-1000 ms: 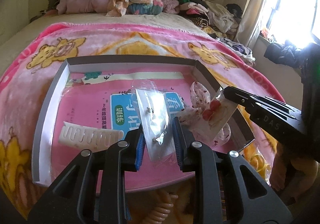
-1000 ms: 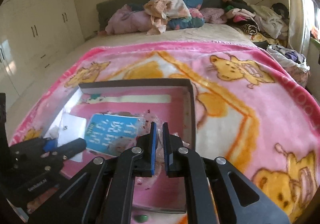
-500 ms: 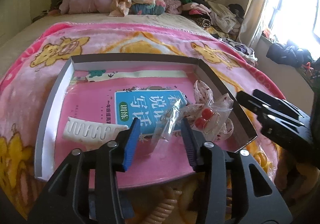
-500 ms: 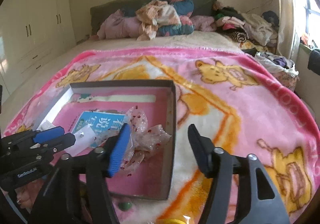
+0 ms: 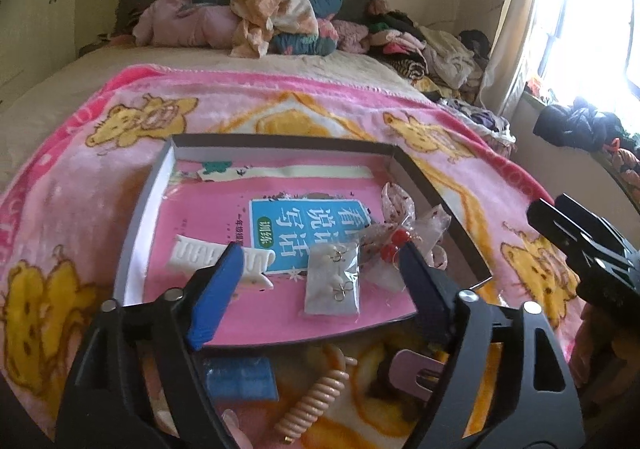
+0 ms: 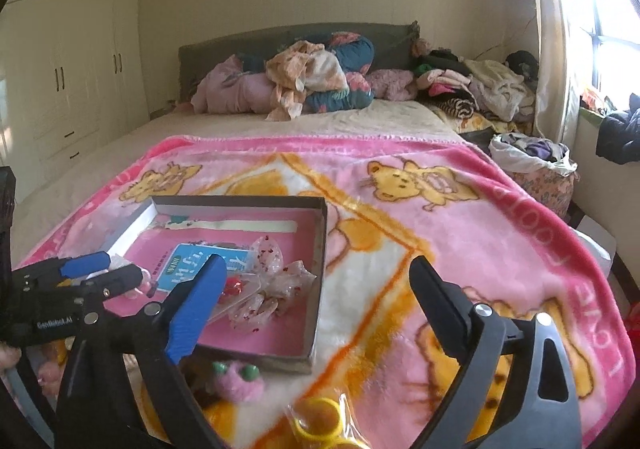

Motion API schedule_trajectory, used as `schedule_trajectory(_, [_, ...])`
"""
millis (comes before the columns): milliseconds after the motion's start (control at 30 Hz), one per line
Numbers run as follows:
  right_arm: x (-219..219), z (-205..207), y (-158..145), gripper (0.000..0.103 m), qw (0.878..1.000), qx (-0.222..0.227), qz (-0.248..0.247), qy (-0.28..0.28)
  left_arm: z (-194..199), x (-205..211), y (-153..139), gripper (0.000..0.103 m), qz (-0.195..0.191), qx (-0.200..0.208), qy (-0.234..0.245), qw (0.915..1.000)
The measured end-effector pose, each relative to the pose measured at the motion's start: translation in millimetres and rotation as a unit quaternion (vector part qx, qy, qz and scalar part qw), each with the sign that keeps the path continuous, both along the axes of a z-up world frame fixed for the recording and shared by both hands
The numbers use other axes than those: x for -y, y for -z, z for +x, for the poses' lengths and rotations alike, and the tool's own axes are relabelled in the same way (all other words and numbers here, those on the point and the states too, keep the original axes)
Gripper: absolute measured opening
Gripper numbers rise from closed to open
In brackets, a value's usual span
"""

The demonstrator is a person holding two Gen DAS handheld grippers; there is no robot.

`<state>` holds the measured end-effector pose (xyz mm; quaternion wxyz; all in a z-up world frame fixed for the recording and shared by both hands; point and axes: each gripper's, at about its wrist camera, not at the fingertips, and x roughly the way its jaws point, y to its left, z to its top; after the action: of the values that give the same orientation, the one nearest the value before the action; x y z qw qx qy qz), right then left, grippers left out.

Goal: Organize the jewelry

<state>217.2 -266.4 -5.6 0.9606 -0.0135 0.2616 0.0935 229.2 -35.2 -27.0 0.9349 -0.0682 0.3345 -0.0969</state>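
Pink bear blanket (image 6: pixel 460 217) on bed, shallow box (image 5: pixel 132 249) holding earring packet (image 5: pixel 332 283) and bow packet (image 5: pixel 400 241), left gripper (image 5: pixel 320 277) and right gripper (image 6: pixel 316 289) spread, jaws just opened, nothing pinched.

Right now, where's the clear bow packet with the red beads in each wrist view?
Left wrist: bow packet lies right of centre in the box, by its right wall, beside the earring bag.
Right wrist: bow packet lies left of centre, near the box's right wall, just past the blue pad.
Shared landmark: the blue book label on the box floor.
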Motion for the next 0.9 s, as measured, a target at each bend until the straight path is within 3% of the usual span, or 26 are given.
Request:
schedule_trajectory(167, [5, -19, -9, 0.092, 1.0, 0.012, 0.004, 0.002, -12, -6, -12, 0.091, -0.01, 0.014, -0.006, 0.9998])
schedule_trajectory(900, [-6, -87, -8, 0.093, 1.0, 0.017, 0.004, -0.023, -68, -27, -18, 0.091, -0.005, 0.029, -0.017, 0.9994])
